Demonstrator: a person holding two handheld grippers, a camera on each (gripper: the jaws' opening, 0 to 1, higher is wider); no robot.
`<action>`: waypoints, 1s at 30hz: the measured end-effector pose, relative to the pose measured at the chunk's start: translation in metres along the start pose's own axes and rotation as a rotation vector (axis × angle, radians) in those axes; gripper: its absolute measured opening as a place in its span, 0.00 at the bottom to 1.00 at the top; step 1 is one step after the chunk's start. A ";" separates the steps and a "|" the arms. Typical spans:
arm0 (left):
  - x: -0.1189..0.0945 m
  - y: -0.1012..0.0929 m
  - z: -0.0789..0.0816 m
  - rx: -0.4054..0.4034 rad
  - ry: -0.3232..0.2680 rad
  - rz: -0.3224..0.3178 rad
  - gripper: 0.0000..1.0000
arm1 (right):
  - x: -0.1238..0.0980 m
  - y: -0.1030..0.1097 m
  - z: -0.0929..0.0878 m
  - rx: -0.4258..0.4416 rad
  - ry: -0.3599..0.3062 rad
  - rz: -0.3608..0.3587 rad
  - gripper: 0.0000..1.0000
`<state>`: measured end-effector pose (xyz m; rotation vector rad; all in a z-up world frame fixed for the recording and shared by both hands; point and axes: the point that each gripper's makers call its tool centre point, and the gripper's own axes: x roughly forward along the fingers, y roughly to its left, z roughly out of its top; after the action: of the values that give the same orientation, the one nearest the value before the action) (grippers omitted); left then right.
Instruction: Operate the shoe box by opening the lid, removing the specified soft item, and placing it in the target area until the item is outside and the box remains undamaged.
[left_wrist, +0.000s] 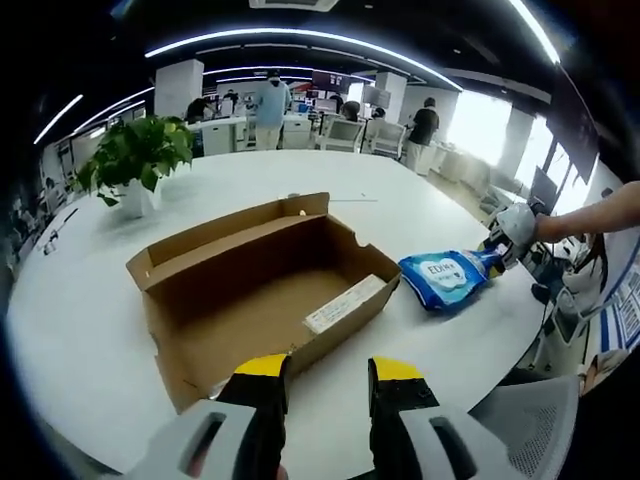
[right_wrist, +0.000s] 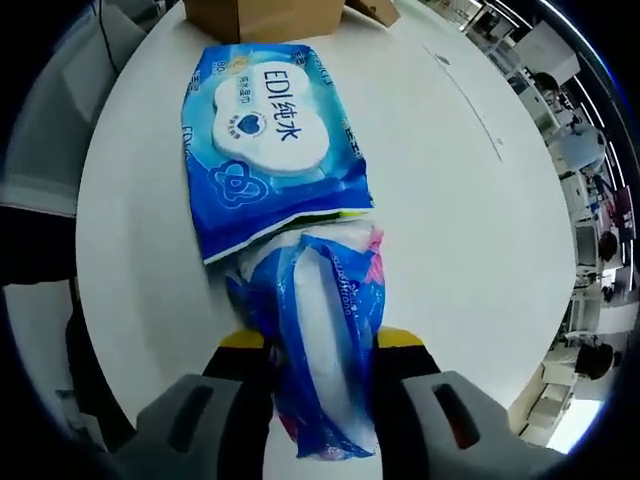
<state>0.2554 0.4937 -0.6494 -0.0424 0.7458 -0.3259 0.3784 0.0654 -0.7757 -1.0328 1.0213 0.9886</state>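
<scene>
In my right gripper view, my right tongs (right_wrist: 318, 345) are clamped on the crumpled near end of the blue wet-wipe pack (right_wrist: 275, 150). The pack lies flat on the white table (right_wrist: 450, 200), outside the shoe box (right_wrist: 262, 17), printed face up. Its long axis runs straight away from my tongs toward the box, and its far end stops just short of the cardboard wall.

In my left gripper view, my left tongs (left_wrist: 326, 372) stand apart with nothing between them, hovering near the box's closest corner. The shoe box (left_wrist: 262, 290) sits open on the table (left_wrist: 420, 210), brown and shallow, with a white label on the inside of its long wall. The pack (left_wrist: 446, 276) rests to the right of the box, just beside its short end, pointing away from that end toward my right tongs (left_wrist: 497, 250) at the table's edge. A potted plant (left_wrist: 135, 158) stands well behind the box.
</scene>
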 end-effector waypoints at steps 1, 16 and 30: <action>0.000 0.000 0.000 0.001 0.000 0.000 0.31 | 0.000 -0.001 -0.001 -0.002 0.002 -0.001 0.37; -0.001 -0.002 0.001 -0.006 -0.007 -0.009 0.31 | -0.009 0.004 0.000 -0.044 0.008 0.007 0.40; 0.000 -0.006 0.006 0.002 -0.033 -0.040 0.31 | -0.031 0.002 -0.002 -0.021 0.011 -0.037 0.37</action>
<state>0.2574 0.4873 -0.6442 -0.0609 0.7121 -0.3636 0.3689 0.0591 -0.7466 -1.0716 0.9990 0.9663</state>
